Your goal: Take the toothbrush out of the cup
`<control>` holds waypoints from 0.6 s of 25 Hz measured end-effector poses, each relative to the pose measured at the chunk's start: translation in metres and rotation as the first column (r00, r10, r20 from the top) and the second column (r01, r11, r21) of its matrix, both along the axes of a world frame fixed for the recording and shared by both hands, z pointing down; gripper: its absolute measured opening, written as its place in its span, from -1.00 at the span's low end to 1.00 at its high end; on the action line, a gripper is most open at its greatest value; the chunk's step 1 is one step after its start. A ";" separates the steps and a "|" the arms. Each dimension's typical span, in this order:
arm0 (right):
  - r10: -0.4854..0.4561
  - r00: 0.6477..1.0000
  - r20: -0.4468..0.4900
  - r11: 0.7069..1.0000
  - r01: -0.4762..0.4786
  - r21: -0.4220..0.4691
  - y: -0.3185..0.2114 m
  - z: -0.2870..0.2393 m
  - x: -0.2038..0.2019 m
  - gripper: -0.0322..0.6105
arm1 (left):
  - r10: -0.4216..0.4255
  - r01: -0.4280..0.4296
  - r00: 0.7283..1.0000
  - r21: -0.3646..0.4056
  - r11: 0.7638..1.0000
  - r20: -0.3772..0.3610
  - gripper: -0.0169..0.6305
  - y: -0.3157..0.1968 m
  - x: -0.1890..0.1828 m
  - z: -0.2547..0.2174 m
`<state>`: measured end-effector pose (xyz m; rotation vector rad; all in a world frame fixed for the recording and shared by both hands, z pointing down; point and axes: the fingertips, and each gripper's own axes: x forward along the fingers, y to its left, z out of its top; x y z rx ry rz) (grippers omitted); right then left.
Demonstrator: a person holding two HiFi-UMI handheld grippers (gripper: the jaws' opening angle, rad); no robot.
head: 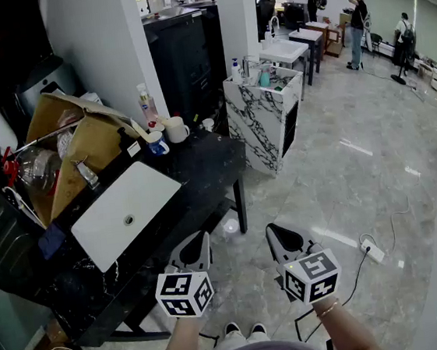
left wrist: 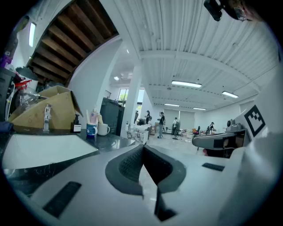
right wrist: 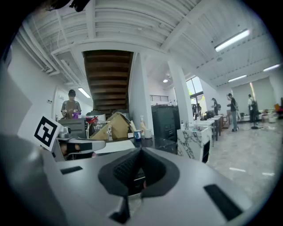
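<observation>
A person stands back from a black counter (head: 202,168). The left gripper (head: 197,245) and right gripper (head: 280,238) hang low, both with jaws pressed together on nothing. The toothbrush (head: 140,130) stands in a blue cup (head: 155,144), well apart from both. The task seems not yet begun; next comes reaching in and spreading one gripper's jaws.

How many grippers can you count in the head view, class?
2: the left gripper low, left of centre; the right gripper beside it. None seems hidden.
</observation>
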<state>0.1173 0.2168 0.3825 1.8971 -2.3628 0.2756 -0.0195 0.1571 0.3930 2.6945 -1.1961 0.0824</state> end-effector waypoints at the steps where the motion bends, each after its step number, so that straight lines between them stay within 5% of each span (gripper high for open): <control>1: 0.004 1.000 0.001 1.000 -0.004 -0.003 0.002 0.001 0.000 -0.89 | 0.001 -0.001 1.000 -0.003 1.000 -0.005 -0.95 0.000 0.000 -0.001; 10: 0.013 0.999 0.052 0.999 -0.016 0.048 0.001 -0.005 0.003 -0.89 | -0.012 0.010 1.000 -0.058 0.998 -0.029 -0.95 0.001 0.003 0.012; 15: 0.001 0.999 0.047 0.999 -0.003 0.043 -0.016 -0.002 0.002 -0.69 | -0.071 0.071 0.997 -0.027 0.997 -0.016 -0.95 -0.009 -0.003 0.008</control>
